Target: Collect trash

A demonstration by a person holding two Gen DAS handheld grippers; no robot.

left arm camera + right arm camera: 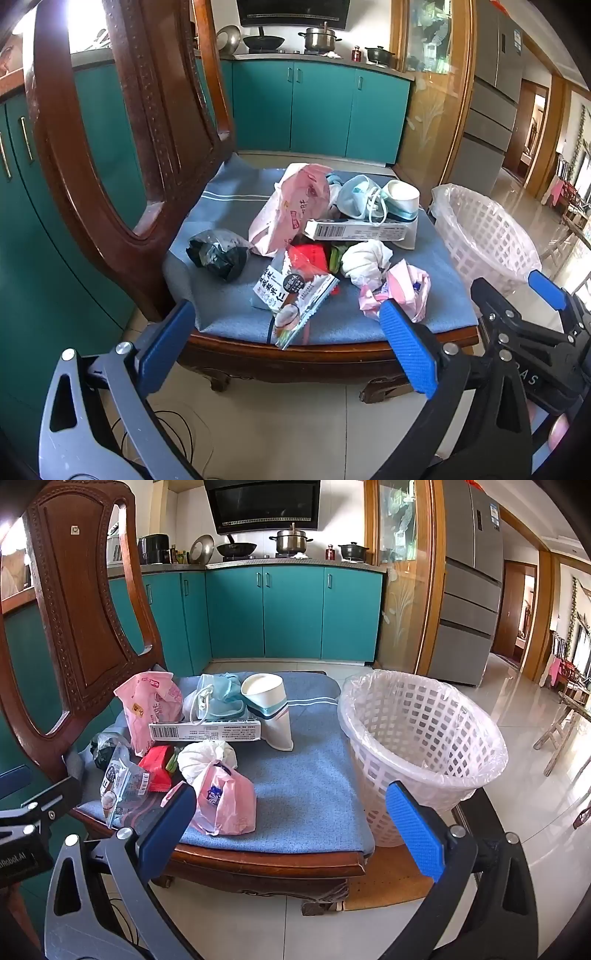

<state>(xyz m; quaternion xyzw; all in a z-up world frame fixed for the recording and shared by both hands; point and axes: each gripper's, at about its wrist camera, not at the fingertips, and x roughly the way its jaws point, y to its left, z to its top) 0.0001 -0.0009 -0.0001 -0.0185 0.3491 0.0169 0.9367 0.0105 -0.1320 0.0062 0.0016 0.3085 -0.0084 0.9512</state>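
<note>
1. Trash lies heaped on the chair's blue cushion [306, 775]: pink bag [225, 805], white wad [207, 755], long box [205, 731], paper cup [267, 701].
2. White basket [424, 738] stands right of the chair.
3. Left gripper [284, 343] and right gripper [291, 827] hang near, jaws wide, empty.

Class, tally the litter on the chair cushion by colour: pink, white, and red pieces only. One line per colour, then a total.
Pink: 2, large bag, small bag
White: 2, tissue wad, paper cup
Red: 1, wrapper
Total: 5
</note>
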